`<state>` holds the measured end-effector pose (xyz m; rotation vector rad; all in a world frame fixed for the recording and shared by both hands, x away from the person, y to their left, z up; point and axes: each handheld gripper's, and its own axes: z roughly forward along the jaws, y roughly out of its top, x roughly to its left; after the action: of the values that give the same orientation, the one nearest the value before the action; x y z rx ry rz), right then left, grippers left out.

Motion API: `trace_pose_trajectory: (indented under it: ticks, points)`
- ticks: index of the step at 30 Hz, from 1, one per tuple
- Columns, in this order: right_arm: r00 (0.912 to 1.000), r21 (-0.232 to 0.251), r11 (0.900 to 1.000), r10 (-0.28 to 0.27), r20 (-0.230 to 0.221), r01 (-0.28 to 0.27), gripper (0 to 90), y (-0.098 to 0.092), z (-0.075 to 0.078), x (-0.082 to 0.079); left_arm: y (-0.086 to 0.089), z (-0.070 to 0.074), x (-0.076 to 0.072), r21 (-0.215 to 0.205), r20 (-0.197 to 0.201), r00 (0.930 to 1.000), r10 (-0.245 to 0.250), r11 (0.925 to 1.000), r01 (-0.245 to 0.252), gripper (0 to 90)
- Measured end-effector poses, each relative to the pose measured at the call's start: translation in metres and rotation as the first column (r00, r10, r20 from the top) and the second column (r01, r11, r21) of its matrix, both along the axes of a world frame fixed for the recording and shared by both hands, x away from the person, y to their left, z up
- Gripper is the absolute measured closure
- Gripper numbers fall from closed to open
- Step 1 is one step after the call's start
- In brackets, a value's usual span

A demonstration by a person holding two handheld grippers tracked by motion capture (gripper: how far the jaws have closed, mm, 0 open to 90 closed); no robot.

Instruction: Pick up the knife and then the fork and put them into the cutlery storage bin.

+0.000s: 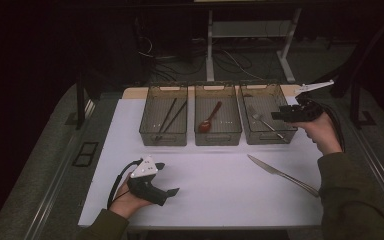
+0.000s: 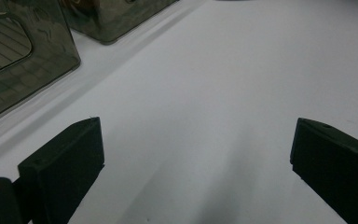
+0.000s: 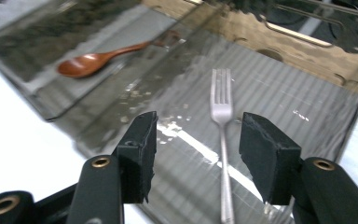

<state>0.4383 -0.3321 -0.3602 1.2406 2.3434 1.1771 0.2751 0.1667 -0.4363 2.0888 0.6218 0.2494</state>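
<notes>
Three smoky clear bins stand in a row at the back of the white table [image 1: 205, 200]. The left bin [image 1: 163, 142] holds dark chopsticks [image 1: 170, 115], the middle bin [image 1: 218, 142] a wooden spoon [image 1: 209, 119], the right bin [image 1: 267, 141] a metal fork [image 1: 265, 122]. My right gripper [image 1: 278, 114] hovers over the right bin's right side, open. In the right gripper view the fork [image 3: 221, 107] lies flat on the bin floor beyond the gripper [image 3: 198, 140], untouched. My left gripper [image 1: 169, 179] rests at the front left, open and empty [image 2: 196, 140].
A table knife [image 1: 281, 173] lies diagonally on the white sheet at the front right, near the person's right sleeve. Bin corners [image 2: 28, 65] show at the upper left of the left gripper view. Table legs and cables stand behind the table.
</notes>
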Motion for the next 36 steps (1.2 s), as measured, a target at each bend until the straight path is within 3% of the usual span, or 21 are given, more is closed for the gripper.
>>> trace_pose_trajectory:
  ticks: [12, 21, 27, 36]
  points:
    - [0.9966, 0.024, 0.998, 0.060, 0.056, -0.061, 39.7, 0.001, 0.009, -0.038, 0.001, 0.001, 0.000, 0.004, 0.002, 1.0000, -0.001, 1.0000, 0.001, 1.9]
    - [0.9921, 0.041, 0.995, 0.087, 0.091, -0.091, 39.7, 0.000, 0.002, -0.070, 0.002, 0.001, -0.001, 0.001, 0.004, 1.0000, 0.006, 1.0000, -0.006, 1.9]
    - [0.9919, 0.039, 0.994, 0.097, 0.083, -0.100, 39.3, 0.000, -0.005, -0.085, 0.002, 0.002, -0.002, 0.005, 0.009, 0.9999, 0.004, 1.0000, -0.004, 1.9]
    - [0.9864, -0.013, 0.987, 0.158, 0.043, -0.158, 39.7, 0.006, -0.012, -0.106, 0.002, 0.003, -0.003, 0.010, 0.014, 0.9999, 0.001, 0.9999, -0.001, 1.9]
